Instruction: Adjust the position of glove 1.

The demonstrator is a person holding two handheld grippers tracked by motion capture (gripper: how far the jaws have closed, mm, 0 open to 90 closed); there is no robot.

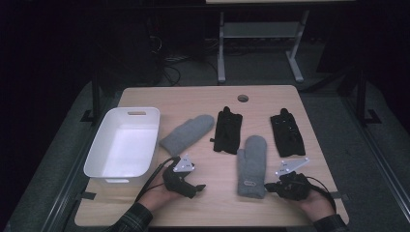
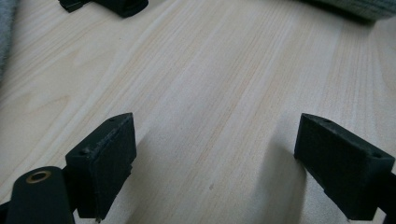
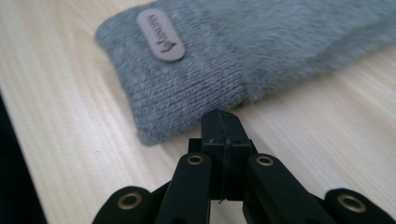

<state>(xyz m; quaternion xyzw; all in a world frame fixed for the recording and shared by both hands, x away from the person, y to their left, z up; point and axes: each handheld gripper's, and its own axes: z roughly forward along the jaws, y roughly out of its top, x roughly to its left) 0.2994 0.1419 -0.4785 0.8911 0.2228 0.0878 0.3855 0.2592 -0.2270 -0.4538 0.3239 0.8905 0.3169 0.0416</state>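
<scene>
Two grey mittens and two black gloves lie on the wooden table (image 1: 203, 208). One grey mitten (image 1: 187, 134) lies left of centre, a black glove (image 1: 228, 129) beside it. The second grey mitten (image 1: 252, 165) lies front right, with a brown label (image 3: 161, 35) on its cuff. The other black glove (image 1: 287, 131) lies at the right. My right gripper (image 1: 268, 186) (image 3: 220, 122) rests shut and empty, tips just short of that mitten's cuff (image 3: 187, 102). My left gripper (image 1: 199, 187) (image 2: 215, 154) rests open on bare wood, nothing between its jaws.
A white plastic bin (image 1: 124, 144) stands empty on the table's left side. A round cable hole (image 1: 242, 98) sits near the far edge. Beyond the table, the metal legs of another desk (image 1: 221, 48) stand on dark carpet.
</scene>
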